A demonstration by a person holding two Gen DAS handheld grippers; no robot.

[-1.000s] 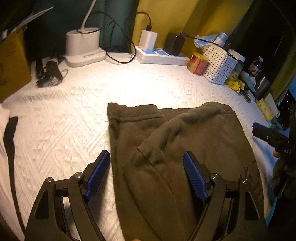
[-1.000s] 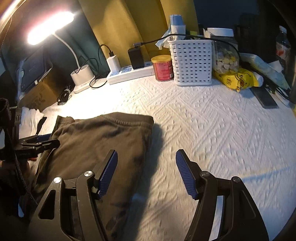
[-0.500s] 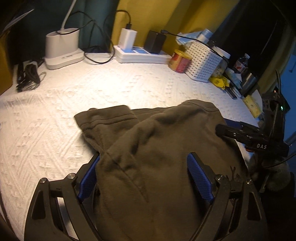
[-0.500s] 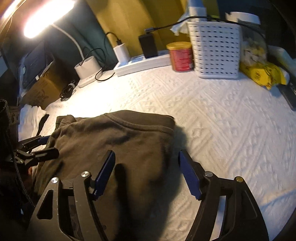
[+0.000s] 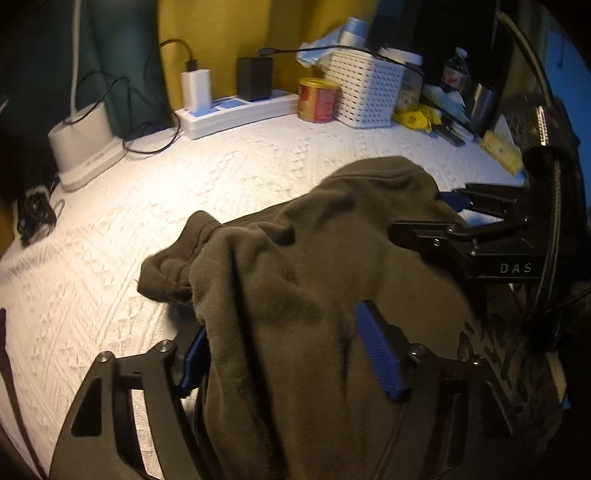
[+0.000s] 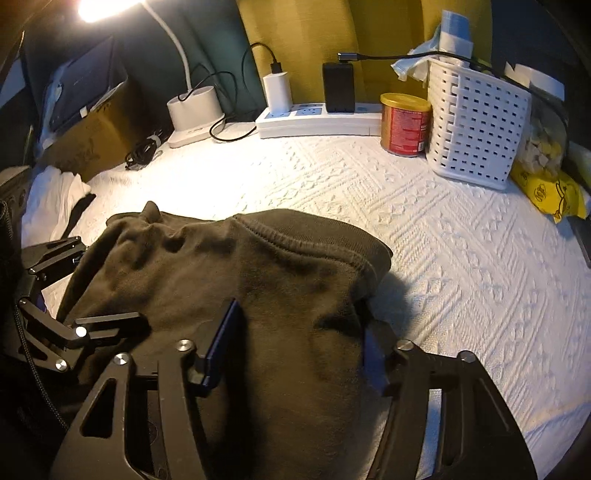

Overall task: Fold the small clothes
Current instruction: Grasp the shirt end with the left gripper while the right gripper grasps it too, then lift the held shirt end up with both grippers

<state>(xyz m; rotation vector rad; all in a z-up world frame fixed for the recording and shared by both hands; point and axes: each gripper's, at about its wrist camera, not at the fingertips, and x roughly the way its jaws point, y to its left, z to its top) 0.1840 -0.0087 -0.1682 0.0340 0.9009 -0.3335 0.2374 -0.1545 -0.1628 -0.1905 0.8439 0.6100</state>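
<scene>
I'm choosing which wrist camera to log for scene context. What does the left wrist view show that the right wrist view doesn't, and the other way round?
Only the left wrist view shows a plastic water bottle and a black mesh fan at the right edge.

Only the right wrist view shows the lit lamp head, a brown cardboard box and a white cloth at the left.

Both show the dark olive garment, bunched between each gripper's blue pads, the white power strip, red tin, white perforated basket and white textured cover.
</scene>
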